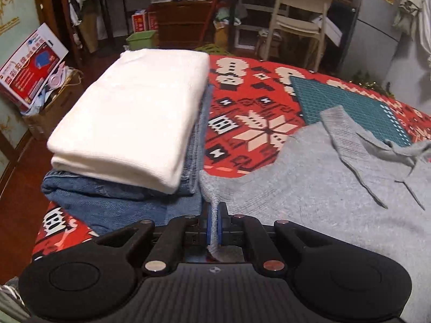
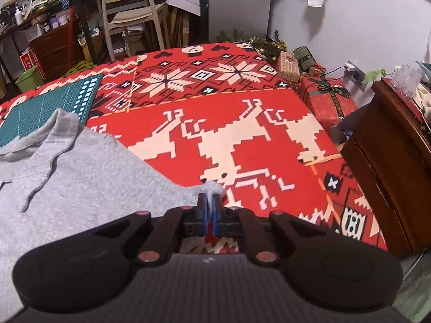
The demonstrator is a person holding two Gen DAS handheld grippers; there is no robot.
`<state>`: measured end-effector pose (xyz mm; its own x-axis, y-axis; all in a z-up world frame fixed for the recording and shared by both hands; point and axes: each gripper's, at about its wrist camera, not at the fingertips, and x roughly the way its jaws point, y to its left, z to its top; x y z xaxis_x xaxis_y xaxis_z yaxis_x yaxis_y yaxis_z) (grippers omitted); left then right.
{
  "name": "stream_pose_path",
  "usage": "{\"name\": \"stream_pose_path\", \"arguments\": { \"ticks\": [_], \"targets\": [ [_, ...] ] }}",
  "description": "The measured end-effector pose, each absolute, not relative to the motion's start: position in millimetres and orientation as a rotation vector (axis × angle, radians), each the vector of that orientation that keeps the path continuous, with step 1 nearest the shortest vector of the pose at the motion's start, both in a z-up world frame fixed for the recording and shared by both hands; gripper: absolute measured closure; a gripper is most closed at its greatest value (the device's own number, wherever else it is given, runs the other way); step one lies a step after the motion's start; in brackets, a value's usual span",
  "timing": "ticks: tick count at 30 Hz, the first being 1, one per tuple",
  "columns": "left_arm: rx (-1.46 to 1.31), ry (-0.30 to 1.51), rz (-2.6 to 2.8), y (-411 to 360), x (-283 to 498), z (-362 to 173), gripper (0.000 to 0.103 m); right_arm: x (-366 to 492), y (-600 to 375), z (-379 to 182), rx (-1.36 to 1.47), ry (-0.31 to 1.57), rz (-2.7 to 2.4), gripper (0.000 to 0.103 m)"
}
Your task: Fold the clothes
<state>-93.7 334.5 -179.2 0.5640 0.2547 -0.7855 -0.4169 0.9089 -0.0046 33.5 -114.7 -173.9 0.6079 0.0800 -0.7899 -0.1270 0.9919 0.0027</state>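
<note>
Left wrist view: we noted left gripper [image 1: 214, 210] clamped on edge of grey sweater [image 1: 309, 188], beside folded stack [image 1: 129, 113] (white over denim). Right gripper [image 2: 209, 202] pinched opposite corner. Sweater lay flat on red blanket [image 2: 242, 123]; we judged both corners held to draw fold over.

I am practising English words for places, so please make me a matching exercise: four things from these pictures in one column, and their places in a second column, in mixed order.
Things:
1. white folded cloth
2. grey sweater
3. green cutting mat
4. wrapped gifts

Places:
A. partly under the sweater's cuff
B. on top of folded denim
C. beside the tablecloth's far right corner
D. pinched by the left gripper and the right gripper

Pairs: 1-B, 2-D, 3-A, 4-C
</note>
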Motion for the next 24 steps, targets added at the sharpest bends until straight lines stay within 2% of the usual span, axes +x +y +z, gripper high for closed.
{"name": "stream_pose_path", "arguments": {
  "ticks": [1,2,5,6,7,8,10,13,17,20,22,24],
  "targets": [
    [-0.182,0.883,0.396,332.1,-93.7,-178.1,0.089,31.7,-113.9,-172.4,-0.060,0.901,0.122,0.096],
    [-0.163,0.876,0.392,329.8,-94.5,-176.1,0.087,29.7,-113.3,-169.9,-0.064,0.890,0.125,0.090],
    [-0.129,0.856,0.373,324.6,-96.7,-169.5,0.070,24.8,-112.6,-159.8,-0.073,0.856,0.129,0.071],
    [-0.126,0.852,0.365,323.3,-97.3,-167.7,0.056,23.0,-111.7,-154.7,-0.083,0.838,0.134,0.067],
    [-0.125,0.851,0.362,321.9,-97.5,-166.4,0.044,22.0,-109.6,-149.4,-0.098,0.818,0.138,0.051],
    [-0.123,0.848,0.362,320.3,-97.5,-165.6,0.042,20.7,-106.8,-144.1,-0.112,0.796,0.138,0.023],
    [-0.112,0.847,0.366,315.7,-96.5,-165.1,0.038,14.4,-99.4,-133.5,-0.131,0.737,0.167,0.001],
    [-0.093,0.832,0.363,305.0,-92.9,-164.0,0.029,8.5,-84.1,-123.7,-0.158,0.698,0.230,0.001],
    [-0.057,0.789,0.292,282.7,-84.7,-158.4,0.028,3.9,-55.6,-123.1,-0.209,0.689,0.300,0.001],
    [-0.031,0.741,0.235,263.2,-75.9,-153.8,0.023,-1.1,-32.6,-127.0,-0.217,0.668,0.360,0.001],
    [-0.027,0.719,0.191,251.7,-68.8,-153.9,0.013,-1.5,-16.4,-131.8,-0.208,0.671,0.408,0.001],
    [-0.028,0.699,0.148,241.1,-60.9,-157.7,0.008,-2.5,-3.2,-139.6,-0.198,0.692,0.458,0.001]
  ]
}}
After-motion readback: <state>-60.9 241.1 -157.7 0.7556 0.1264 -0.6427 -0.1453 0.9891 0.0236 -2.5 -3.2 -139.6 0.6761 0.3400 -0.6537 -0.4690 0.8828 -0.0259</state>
